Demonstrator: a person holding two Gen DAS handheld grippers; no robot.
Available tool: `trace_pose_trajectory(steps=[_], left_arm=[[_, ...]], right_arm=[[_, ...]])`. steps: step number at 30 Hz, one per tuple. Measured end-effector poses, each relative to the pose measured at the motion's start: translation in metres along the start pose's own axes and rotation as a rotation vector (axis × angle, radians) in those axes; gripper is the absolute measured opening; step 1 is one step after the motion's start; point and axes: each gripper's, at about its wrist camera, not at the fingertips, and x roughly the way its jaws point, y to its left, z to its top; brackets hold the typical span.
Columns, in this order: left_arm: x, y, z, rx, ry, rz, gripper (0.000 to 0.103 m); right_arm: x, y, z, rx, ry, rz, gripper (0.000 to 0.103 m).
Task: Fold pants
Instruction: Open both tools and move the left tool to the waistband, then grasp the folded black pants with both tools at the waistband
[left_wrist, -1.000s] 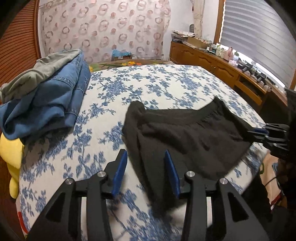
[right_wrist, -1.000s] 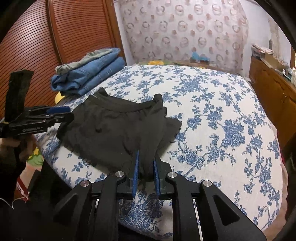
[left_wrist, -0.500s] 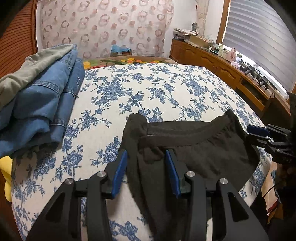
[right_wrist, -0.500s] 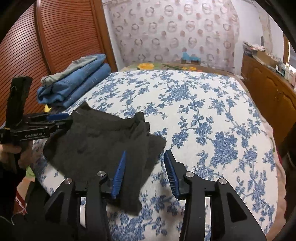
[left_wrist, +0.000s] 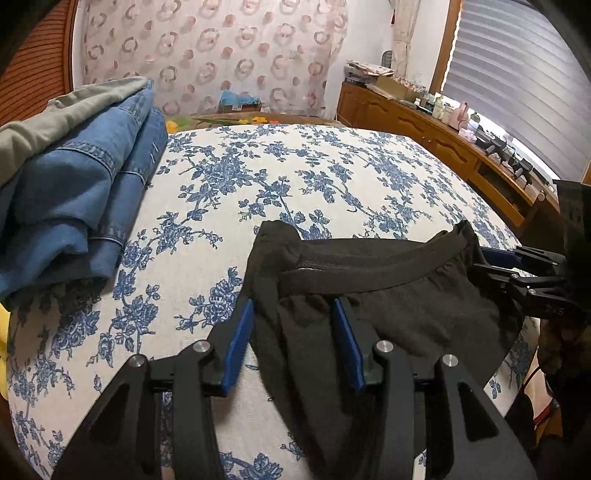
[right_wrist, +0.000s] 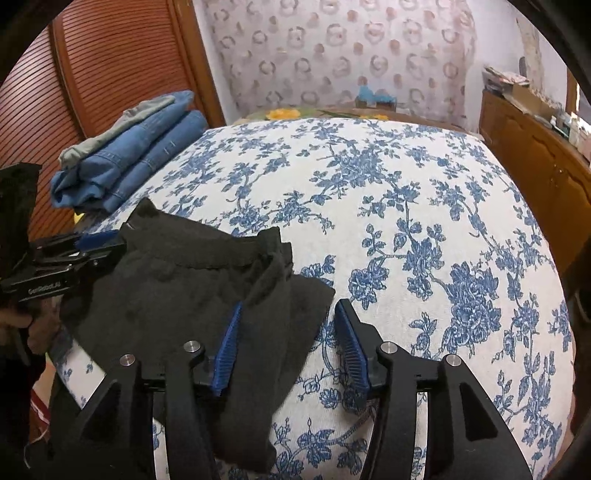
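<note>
Black pants (left_wrist: 388, 306) lie folded near the front edge of the blue floral bed (left_wrist: 295, 177), waistband facing the far side. My left gripper (left_wrist: 293, 334) is open, its blue pads on either side of the pants' left edge. My right gripper (right_wrist: 288, 334) is open, straddling the pants' right corner (right_wrist: 291, 306), which lies flat on the bed. Each gripper shows in the other's view: the right one (left_wrist: 517, 269) at the pants' right end, the left one (right_wrist: 85, 247) at the left end.
A stack of folded blue jeans with a grey-green garment on top (left_wrist: 74, 177) sits at the bed's left side, also in the right wrist view (right_wrist: 129, 155). A wooden cabinet (left_wrist: 443, 140) with clutter runs along the right wall. Slatted wooden doors (right_wrist: 110, 74) stand left.
My right gripper was shut on the pants' corner one second ago and has opened, leaving the cloth on the bed. Both grippers moved forward over the pants.
</note>
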Motion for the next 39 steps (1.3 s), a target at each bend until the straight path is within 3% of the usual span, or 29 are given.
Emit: trace_pose_trajectory(steps=[7,9,13,21,29,32,39], left_arm=[[0.000,0.000,-0.001,0.002,-0.007,-0.001,0.045],[0.000,0.000,-0.001,0.002,-0.007,0.000,0.045],[0.000,0.000,-0.001,0.003,-0.006,0.001,0.045],[-0.001,0.005,0.008,-0.033,0.015,-0.030,0.045],[0.006,0.003,0.027,0.015,0.034,-0.014,0.045],[0.015,0.006,0.026,0.020,0.064,-0.013,0.045],[0.013,0.008,0.019,0.025,0.042,-0.022,0.049]], right_arm=[[0.004,0.008,0.000,-0.011,-0.018,-0.004,0.051],[0.005,0.011,0.001,-0.022,-0.020,0.008,0.046],[0.006,0.009,0.000,-0.020,-0.028,0.023,0.045],[0.007,0.015,-0.002,-0.052,-0.037,-0.009,0.045],[0.007,0.016,-0.003,-0.056,-0.040,-0.010,0.045],[0.007,0.016,-0.003,-0.056,-0.040,-0.012,0.045],[0.008,0.016,-0.002,-0.056,-0.041,-0.010,0.045]])
